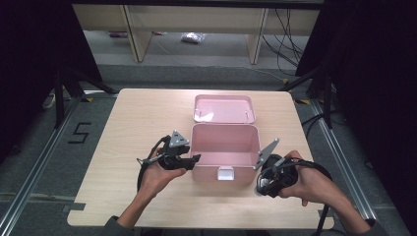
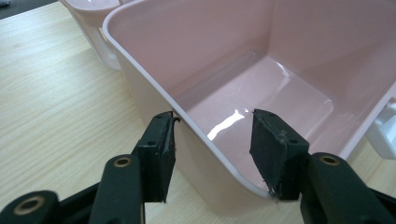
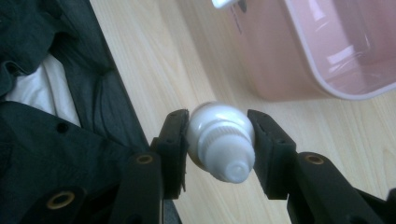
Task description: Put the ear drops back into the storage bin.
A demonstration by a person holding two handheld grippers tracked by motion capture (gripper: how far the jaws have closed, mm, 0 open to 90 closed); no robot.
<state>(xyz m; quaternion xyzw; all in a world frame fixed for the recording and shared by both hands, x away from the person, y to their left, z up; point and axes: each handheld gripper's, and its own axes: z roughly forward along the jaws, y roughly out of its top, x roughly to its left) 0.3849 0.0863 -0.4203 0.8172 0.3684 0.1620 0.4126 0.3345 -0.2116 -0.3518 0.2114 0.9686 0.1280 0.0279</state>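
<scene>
An open pink box (image 1: 246,173) stands mid-table, empty inside, with its lid (image 1: 223,109) lying flat behind it. My left gripper (image 1: 194,160) is at the box's near left corner. In the left gripper view my left gripper (image 2: 212,149) straddles that corner of the box (image 2: 187,56), one pad on the outer wall and the other at the rim inside, both touching. My right gripper (image 3: 218,144) is shut on a small white bottle (image 3: 219,137), cap towards the camera. In the high view the right gripper (image 1: 263,184) holds the bottle (image 1: 259,187) just right of the box's front.
A white latch (image 1: 225,173) sits on the box's front wall. The wooden table (image 1: 142,123) has bare room left of and in front of the box. A dark sleeve (image 3: 56,154) shows left of the right gripper's jaws. Beyond the table lie cables and furniture legs.
</scene>
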